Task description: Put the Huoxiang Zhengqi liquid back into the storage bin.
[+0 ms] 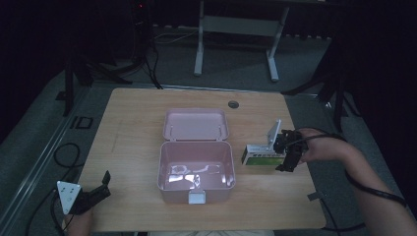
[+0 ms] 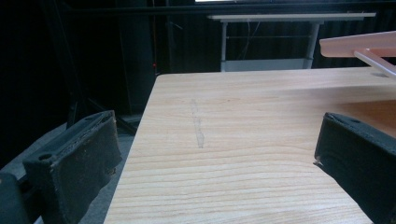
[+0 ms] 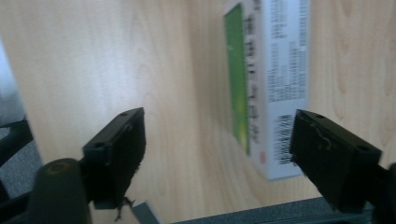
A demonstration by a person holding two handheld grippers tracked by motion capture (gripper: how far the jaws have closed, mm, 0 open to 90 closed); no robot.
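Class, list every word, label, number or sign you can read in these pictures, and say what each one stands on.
Floor mat: "ID", dark marking left of the table.
Carton: rows of small print on the white face, too blurred to read.
Carton, near end: a barcode, digits unreadable.
Carton, green side: dark print, unreadable.
Pink box: no text.

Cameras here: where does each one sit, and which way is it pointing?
High view: above the table, looking down; pink box, both forearms, left gripper, right gripper.
Left gripper view: low at the table's edge, between open jaws.
Right gripper view: downward, open jaws, carton.
Shared: the carton shows in high view too.
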